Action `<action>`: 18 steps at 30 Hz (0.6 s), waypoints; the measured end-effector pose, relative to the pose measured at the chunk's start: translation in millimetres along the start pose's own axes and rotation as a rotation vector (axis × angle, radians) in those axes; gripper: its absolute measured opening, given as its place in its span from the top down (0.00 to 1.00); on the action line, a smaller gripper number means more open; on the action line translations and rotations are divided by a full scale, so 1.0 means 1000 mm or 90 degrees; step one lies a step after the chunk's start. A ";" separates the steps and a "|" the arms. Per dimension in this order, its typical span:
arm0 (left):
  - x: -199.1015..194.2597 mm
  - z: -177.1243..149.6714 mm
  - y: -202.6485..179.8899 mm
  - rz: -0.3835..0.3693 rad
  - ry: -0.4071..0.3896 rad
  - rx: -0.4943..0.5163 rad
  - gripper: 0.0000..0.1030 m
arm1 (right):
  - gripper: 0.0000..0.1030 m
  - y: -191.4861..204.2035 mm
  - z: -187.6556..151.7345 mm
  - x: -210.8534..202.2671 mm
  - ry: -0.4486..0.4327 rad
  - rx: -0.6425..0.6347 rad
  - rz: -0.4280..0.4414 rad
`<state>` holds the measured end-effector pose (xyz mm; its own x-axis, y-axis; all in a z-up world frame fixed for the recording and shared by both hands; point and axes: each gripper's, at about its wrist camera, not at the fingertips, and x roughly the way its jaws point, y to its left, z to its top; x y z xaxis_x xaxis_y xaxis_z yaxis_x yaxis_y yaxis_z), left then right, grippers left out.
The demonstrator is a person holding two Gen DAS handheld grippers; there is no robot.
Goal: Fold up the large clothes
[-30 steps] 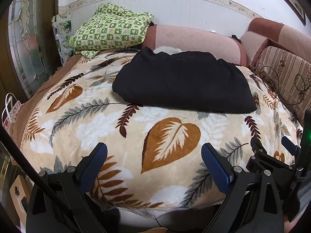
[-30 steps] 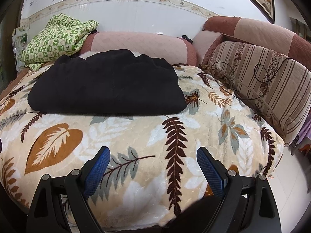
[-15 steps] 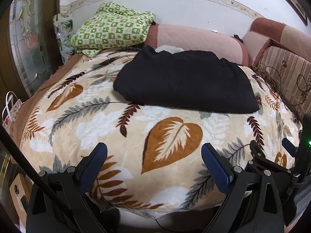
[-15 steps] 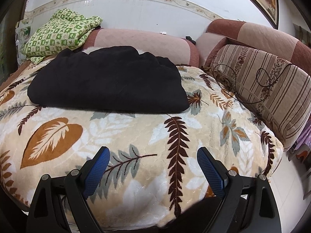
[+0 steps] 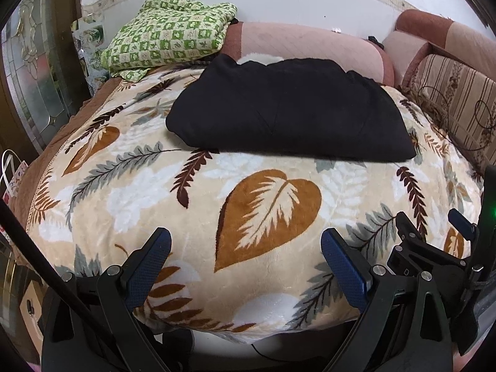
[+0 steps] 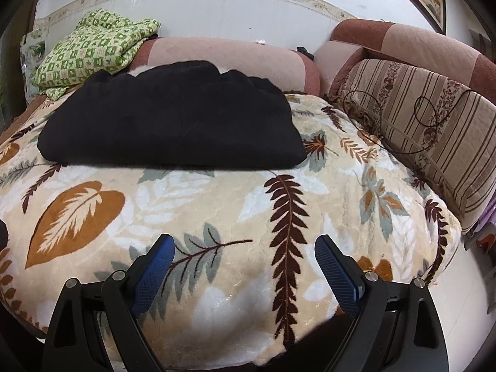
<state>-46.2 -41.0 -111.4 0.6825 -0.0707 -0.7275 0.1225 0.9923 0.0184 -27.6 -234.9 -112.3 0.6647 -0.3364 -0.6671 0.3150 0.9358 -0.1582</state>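
A large black garment (image 5: 288, 111) (image 6: 173, 117) lies folded into a thick rectangle on the far half of a leaf-patterned blanket (image 5: 148, 186) (image 6: 248, 201). A bit of white lining shows at its back edge. My left gripper (image 5: 246, 243) hovers open over the blanket's near edge, well short of the garment, with nothing between its blue pads. My right gripper (image 6: 245, 249) is also open and empty, at the near edge, to the right of the left one. Part of the right gripper shows at the lower right of the left wrist view.
A folded green checked cloth (image 5: 167, 34) (image 6: 93, 49) rests on the pink bolster (image 5: 310, 46) at the back left. Striped sofa cushions (image 6: 427, 124) with a thin cable line the right side. A glass door (image 5: 37, 71) stands to the left.
Both grippers have moved slightly toward the bed, so the garment looks a little nearer. Neither gripper has changed its opening.
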 end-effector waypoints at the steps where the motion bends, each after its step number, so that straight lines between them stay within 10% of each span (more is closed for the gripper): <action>1: 0.002 0.000 0.000 -0.001 0.004 0.000 0.06 | 0.09 0.000 0.000 0.001 0.000 -0.001 0.001; 18: 0.034 -0.003 0.000 0.003 0.043 0.004 0.06 | 0.09 0.001 -0.003 0.011 -0.025 0.012 0.010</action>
<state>-25.2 -43.2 -138.3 0.6325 -0.0593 -0.7723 0.1245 0.9919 0.0258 -22.2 -237.1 -121.7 0.6953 -0.3258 -0.6406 0.3164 0.9391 -0.1342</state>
